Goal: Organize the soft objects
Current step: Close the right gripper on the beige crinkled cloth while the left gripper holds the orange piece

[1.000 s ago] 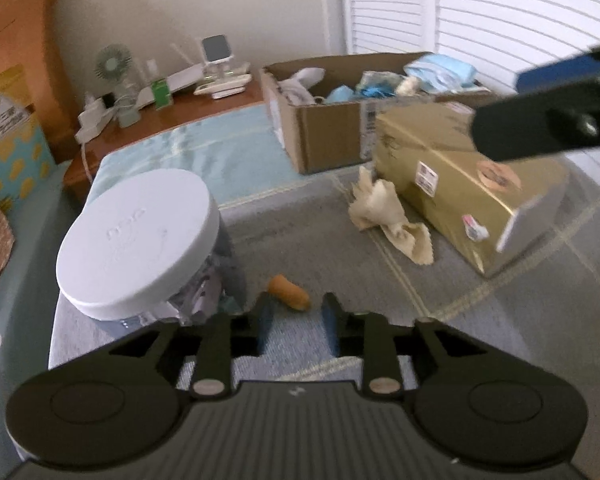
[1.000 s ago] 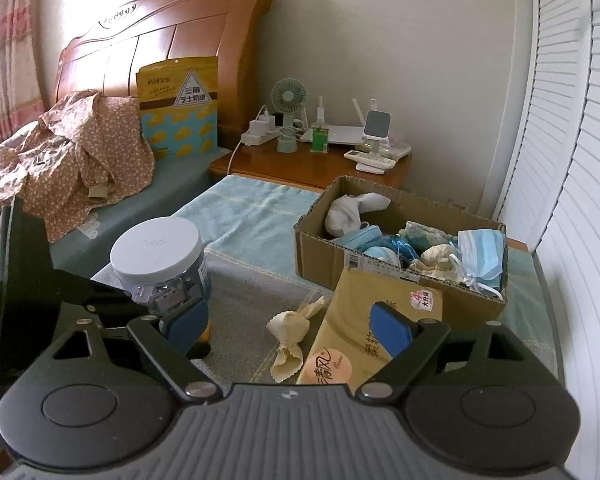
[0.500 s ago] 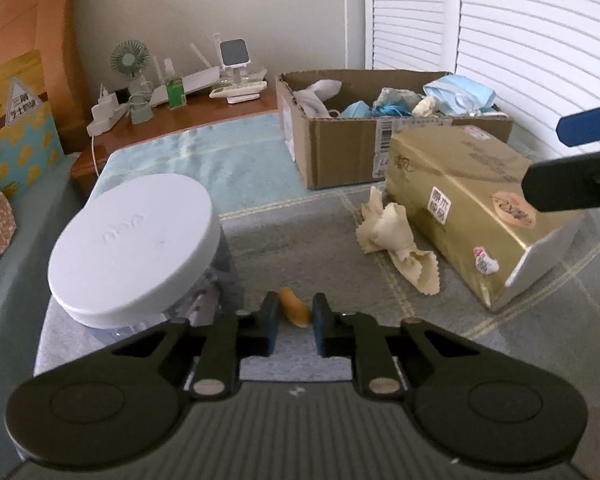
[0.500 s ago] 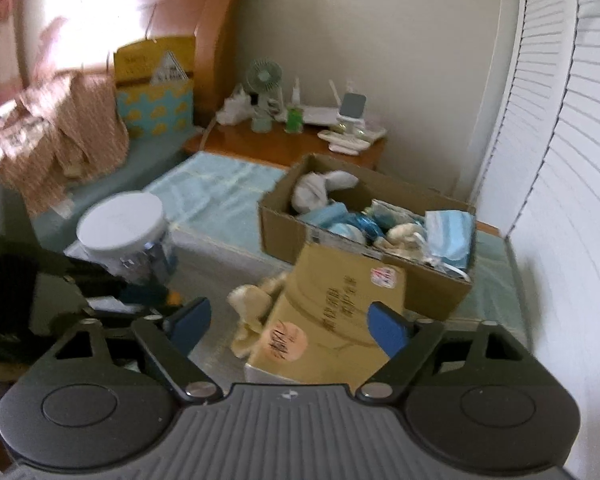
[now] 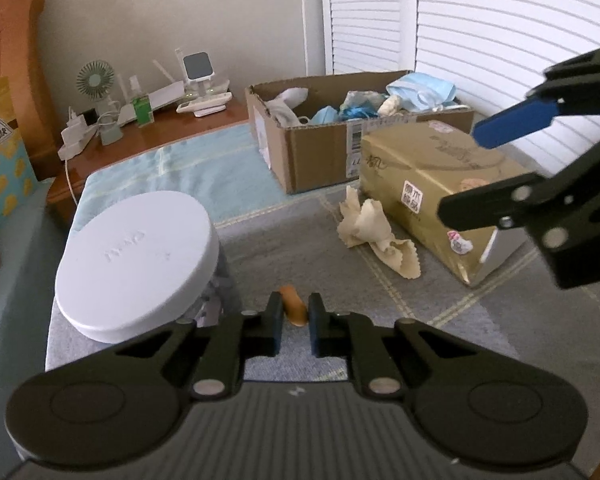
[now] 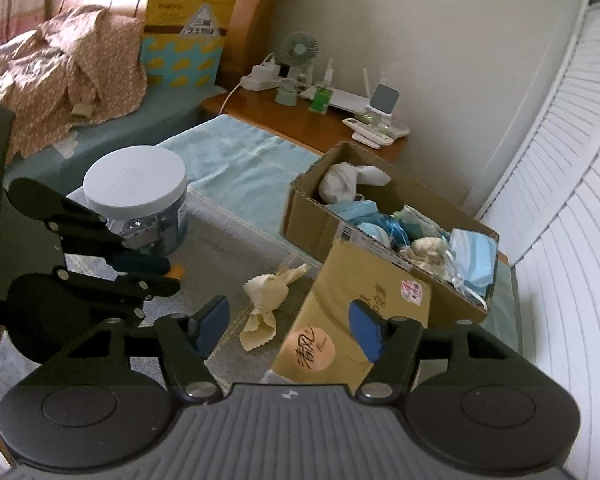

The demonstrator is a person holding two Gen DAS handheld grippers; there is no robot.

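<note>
Far left: brown patterned garment heaped on the bed against the wooden headboard; yellow-and-blue packet stands upright beside it.

White-lidded jar stands on the grey blanket, just left of the left gripper. Left gripper fingers are narrowed, a small gap remaining, and bracket a small orange object lying on the blanket. Contact between pads and object cannot be confirmed from either view.

Centre: crumpled cream cloth lies on the blanket, apart from both grippers, just beside the near-left corner of the gold box. In the right wrist view the cloth sits ahead of the right gripper, toward its left finger.

Right gripper: jaws spread wide, nothing between the blue pads. It hovers over the near end of the gold box.

Behind the gold box and touching it: open cardboard box, holding a white sock, blue face masks and other soft items.

Background: nightstand with small fan and white devices. Far right: louvred white doors
</note>
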